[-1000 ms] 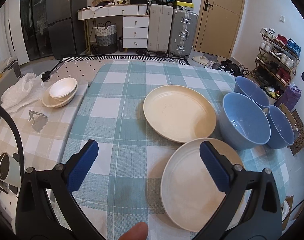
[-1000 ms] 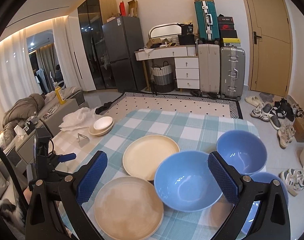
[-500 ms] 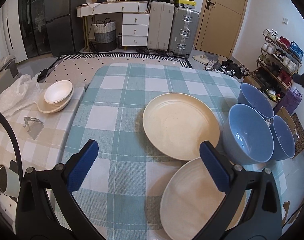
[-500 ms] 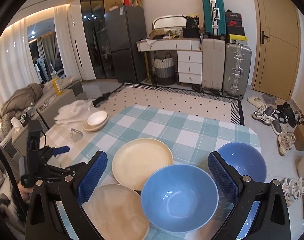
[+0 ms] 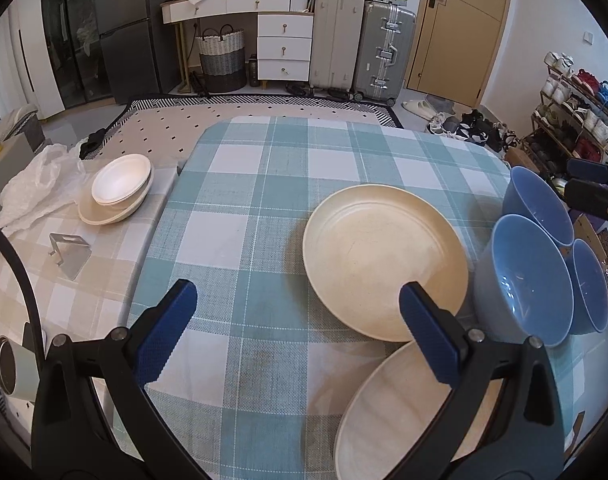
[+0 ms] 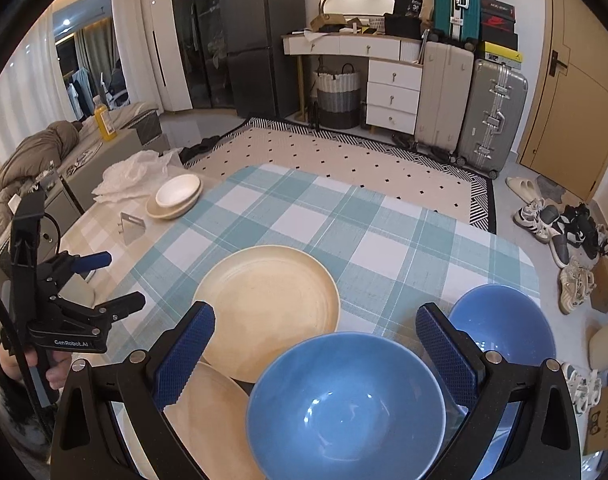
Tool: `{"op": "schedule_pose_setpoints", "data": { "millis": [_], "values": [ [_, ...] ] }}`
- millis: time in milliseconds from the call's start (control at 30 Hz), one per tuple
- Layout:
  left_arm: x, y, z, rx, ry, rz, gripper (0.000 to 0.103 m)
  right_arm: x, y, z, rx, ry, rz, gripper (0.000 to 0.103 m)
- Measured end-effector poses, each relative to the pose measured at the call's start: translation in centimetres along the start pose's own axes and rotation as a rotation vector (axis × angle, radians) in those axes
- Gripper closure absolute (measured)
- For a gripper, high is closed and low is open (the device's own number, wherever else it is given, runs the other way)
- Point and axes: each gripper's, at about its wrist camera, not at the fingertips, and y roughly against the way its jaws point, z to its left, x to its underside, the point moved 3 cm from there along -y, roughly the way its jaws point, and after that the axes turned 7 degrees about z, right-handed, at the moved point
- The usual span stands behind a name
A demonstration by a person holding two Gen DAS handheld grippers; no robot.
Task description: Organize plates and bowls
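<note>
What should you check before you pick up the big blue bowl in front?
1. Right gripper open: ok.
2. Front blue bowl between its fingers: ok.
3. Bowl empty: ok.
4. Room around the bowl: not ok, the cream plate and the far blue bowl sit very close.
5. Left gripper out of the way, open, over the cloth: ok.
6. Third blue bowl touching it: cannot tell.

Left gripper [image 5: 293,312] is held with its jaws wide apart, gripping nothing, blue pads [image 5: 165,328] facing each other at about 7 and 5 o'clock of its own view. Right gripper [image 6: 314,342] is likewise spread wide and empty. In the right wrist view, the left gripper appears at 9 o'clock, a hand [image 6: 43,368] wrapped around its handle.
</note>
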Motion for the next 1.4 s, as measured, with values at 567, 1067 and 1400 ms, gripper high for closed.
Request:
{"op": "schedule_pose_setpoints", "data": {
  "millis": [567,1067,1400],
  "values": [
    [-0.7,-6.1,0.1,-0.005,0.019,0.074,0.003,-1.3,-8.7,-1.3,-0.025,-0.013,0.168,0.001],
    [-0.3,-11.0,0.1,0.016,0.05,0.157,0.014,-1.3,-16.5,-0.2,-0.055,0.033,0.366,0.024],
    [0.1,-14.0,0.4,0.022,0.075,0.225,0.035,-1.0,-19.3,-0.6,-0.047,0.033,0.44,0.04]
  ]
}}
